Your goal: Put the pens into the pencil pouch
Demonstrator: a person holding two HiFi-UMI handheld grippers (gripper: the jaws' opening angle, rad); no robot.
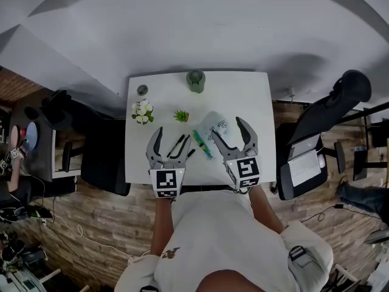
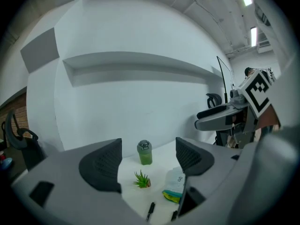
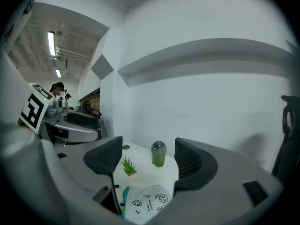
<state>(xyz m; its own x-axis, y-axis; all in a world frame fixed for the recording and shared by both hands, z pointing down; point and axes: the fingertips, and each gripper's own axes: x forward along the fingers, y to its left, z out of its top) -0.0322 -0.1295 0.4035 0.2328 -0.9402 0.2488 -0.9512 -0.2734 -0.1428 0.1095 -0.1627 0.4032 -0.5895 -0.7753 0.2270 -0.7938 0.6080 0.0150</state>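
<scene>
Seated at a white table (image 1: 243, 90), a person holds the left gripper (image 1: 173, 143) and the right gripper (image 1: 228, 128) side by side over its near edge. Both are tipped slightly downward, jaws wide apart and empty. The white, doodle-printed pencil pouch (image 1: 217, 125) lies beneath the right gripper's tips. Coloured pens (image 1: 202, 143) rest just left of the pouch, and black pens (image 1: 178, 145) lie further left, under the left gripper.

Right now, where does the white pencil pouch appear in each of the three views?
Head view: pencil pouch near the picture's centre.
Left gripper view: pouch low, beside the right-hand jaw.
Right gripper view: pouch at bottom centre, below the jaws.
Shared landmark: the green cup, beyond the pouch in every view.
</scene>
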